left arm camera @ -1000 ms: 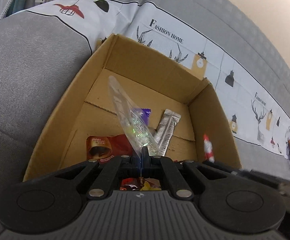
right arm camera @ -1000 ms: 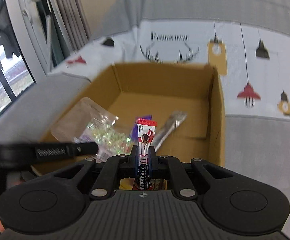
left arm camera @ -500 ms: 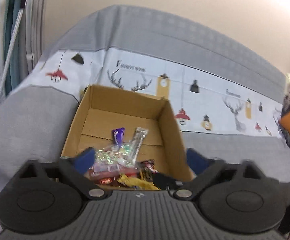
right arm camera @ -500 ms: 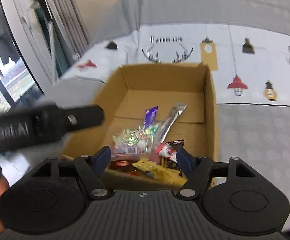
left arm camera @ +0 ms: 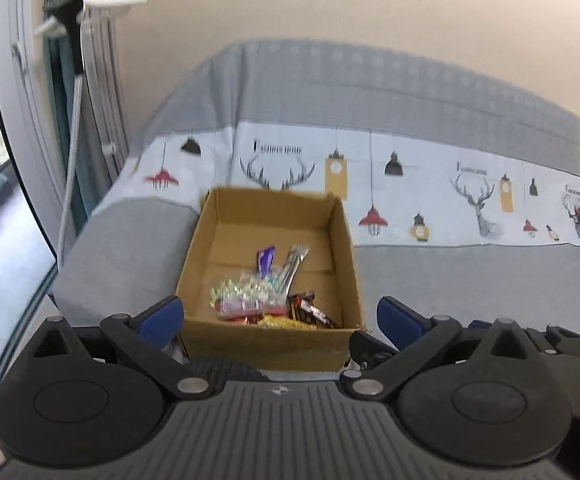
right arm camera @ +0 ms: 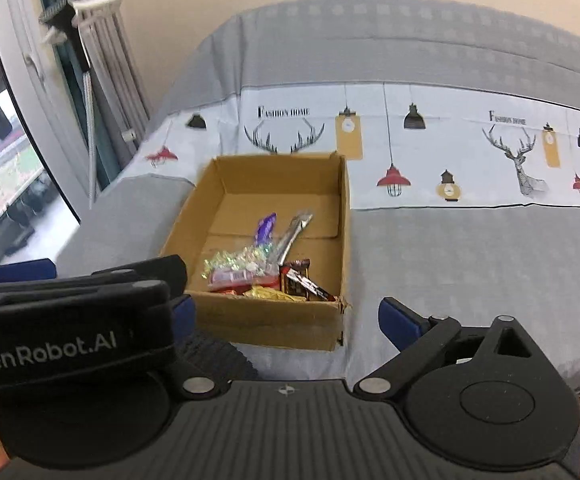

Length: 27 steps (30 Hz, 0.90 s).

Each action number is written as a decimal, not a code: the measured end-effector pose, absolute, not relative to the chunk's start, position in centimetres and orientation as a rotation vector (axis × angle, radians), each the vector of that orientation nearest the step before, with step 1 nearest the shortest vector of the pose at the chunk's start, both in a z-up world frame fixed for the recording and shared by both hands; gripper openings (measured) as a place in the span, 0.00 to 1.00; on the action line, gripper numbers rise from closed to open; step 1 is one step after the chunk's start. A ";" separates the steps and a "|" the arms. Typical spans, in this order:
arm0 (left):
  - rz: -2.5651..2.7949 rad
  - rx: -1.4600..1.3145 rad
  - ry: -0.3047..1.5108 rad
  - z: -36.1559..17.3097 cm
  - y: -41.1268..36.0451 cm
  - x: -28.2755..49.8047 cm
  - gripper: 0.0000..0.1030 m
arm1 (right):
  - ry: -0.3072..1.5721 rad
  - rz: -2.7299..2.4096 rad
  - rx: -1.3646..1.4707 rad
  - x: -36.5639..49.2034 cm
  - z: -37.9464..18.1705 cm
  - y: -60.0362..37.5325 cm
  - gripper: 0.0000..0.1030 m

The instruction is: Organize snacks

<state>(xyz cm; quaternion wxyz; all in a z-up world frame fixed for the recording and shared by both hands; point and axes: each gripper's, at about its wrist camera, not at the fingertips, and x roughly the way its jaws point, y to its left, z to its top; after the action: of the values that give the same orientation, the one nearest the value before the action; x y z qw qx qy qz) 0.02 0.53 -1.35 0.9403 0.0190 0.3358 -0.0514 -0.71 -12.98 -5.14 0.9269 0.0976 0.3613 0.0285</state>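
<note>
The snacks (right arm camera: pixel 266 268), light crinkly foil and film packets judged slippery and easily crushed, best pinched at a sealed edge, lie heaped inside the cardboard box (right arm camera: pixel 274 326) on the bed (right arm camera: pixel 470 264), with the left hand-held gripper (left arm camera: pixel 280 318) and right hand-held gripper (right arm camera: pixel 286 316) both spread wide, empty.

Grey sofa (right arm camera: pixel 470 264) — printed cover (right arm camera: pixel 430 152), curtains (left arm camera: pixel 102 92) at left.

Snacks (left arm camera: pixel 266 300) in box (left arm camera: pixel 344 248) — left gripper (left arm camera: pixel 280 318) agape
</note>
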 end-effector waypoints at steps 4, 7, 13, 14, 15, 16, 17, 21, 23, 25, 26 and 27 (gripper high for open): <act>-0.093 0.061 0.661 0.4 0.3 -1.4 1.00 | 0.699 0.049 0.207 -2.4 -3.4 -13.1 0.99; -0.075 0.074 0.670 0.9 0.4 -1.9 1.00 | 0.688 0.041 0.189 -3.0 -2.8 -12.9 0.99; -0.050 0.093 0.712 1.3 0.8 -2.2 1.00 | 0.714 0.062 0.200 -3.4 -2.7 -12.6 0.99; -0.047 0.093 0.715 1.2 0.8 -2.3 1.00 | 0.715 0.064 0.195 -3.5 -2.6 -12.5 0.99; -0.046 0.092 0.717 1.2 0.9 -2.4 1.00 | 0.716 0.065 0.192 -3.5 -2.6 -12.4 0.99; -0.044 0.092 0.722 1.2 1.0 -2.4 1.00 | 0.719 0.066 0.192 -3.6 -2.6 -12.4 0.99; -0.046 0.095 0.723 1.3 1.0 -2.4 1.00 | 0.722 0.068 0.193 -3.6 -2.6 -12.3 0.99; -0.043 0.107 0.745 1.3 1.0 -2.2 1.00 | 0.738 0.075 0.208 -3.5 -2.7 -12.3 0.99; -0.040 0.112 0.755 1.2 0.9 -2.1 1.00 | 0.746 0.077 0.215 -3.4 -2.8 -12.2 0.99; -0.039 0.117 0.763 1.1 0.9 -2.0 1.00 | 0.755 0.078 0.219 -3.4 -2.9 -12.2 0.99; -0.038 0.119 0.765 1.1 0.9 -2.0 1.00 | 0.758 0.079 0.220 -3.4 -3.0 -12.2 0.99; -0.038 0.120 0.767 1.1 0.9 -2.1 1.00 | 0.760 0.079 0.222 -3.4 -3.0 -12.2 0.99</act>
<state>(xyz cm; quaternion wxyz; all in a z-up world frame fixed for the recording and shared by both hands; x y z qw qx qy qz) -2.07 0.93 1.06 0.9254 0.0587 0.3738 -0.0183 -3.44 -12.17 -3.01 0.9219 0.1082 0.3701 0.0387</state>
